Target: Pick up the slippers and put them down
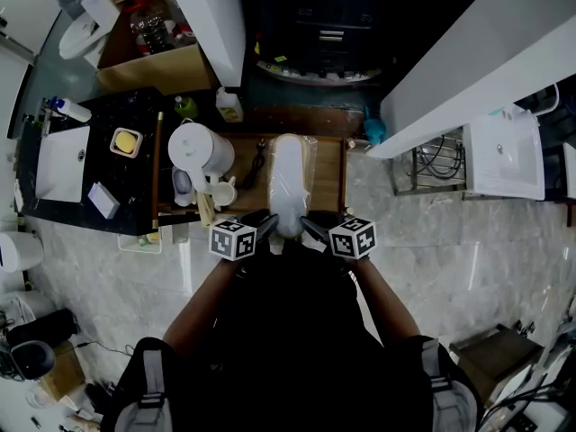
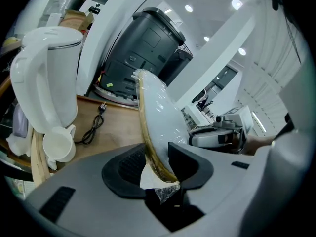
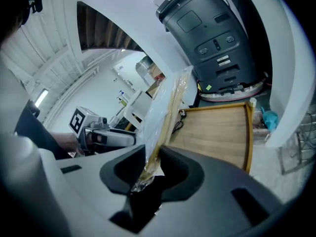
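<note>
White slippers [image 1: 290,183] — tan-rimmed soles, white kettle [image 1: 200,149], honey-brown wooden table [image 1: 328,183], grey-veined marble floor [image 1: 450,241]

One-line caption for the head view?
Left tool and right tool pinch wrapped white slippers over a wooden table beside a kettle.

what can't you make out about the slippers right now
- Head view: whether the wrapped slippers touch the wooden table; the camera looks straight down.
- Gripper views: table beneath them, cut off by the left gripper and right gripper.
- All views: one slipper or a pair; their glossy wrapping hides it.
</note>
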The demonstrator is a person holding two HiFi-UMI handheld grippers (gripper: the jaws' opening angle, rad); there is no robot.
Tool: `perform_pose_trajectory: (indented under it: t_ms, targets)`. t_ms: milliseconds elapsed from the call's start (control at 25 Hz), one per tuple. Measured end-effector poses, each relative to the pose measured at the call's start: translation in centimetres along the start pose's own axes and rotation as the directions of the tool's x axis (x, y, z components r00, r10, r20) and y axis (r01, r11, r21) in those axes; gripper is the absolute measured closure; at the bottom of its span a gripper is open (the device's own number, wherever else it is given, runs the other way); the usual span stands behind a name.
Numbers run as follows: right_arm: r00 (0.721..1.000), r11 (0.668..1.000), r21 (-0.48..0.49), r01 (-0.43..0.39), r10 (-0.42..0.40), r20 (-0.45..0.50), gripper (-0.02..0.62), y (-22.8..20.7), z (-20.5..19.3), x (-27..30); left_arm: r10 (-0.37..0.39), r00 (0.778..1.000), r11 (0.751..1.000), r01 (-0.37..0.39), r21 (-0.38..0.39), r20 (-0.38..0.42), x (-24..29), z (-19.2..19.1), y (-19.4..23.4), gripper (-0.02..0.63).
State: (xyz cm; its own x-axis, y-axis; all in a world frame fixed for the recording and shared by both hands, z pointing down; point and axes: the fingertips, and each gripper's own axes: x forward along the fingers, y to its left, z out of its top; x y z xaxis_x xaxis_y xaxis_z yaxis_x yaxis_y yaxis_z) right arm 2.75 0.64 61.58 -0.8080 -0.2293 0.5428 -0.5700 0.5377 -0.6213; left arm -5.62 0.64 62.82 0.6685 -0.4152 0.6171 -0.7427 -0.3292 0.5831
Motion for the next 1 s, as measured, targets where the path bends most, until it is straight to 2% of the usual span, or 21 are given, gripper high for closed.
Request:
perform_pose_trajectory:
  t_ms: [280, 1000]
  targets:
    - [0.999, 0.999, 0.026, 0.021, -0.021, -0.024, 0.494, -2.0, -0.1, 0.9, -0.003, 0.999, 1.0, 0.002, -0.004, -0.035, 1.8, 0.2, 0.9, 0.459]
    - [0.99, 0.989, 0.116, 0.093, -0.08, -0.115, 0.492, -6.8, -3.4, 5.4, 0.022, 0.982, 0.999, -0.027, -0.024, -0.19, 6.7, -2.9, 5.9, 0.459]
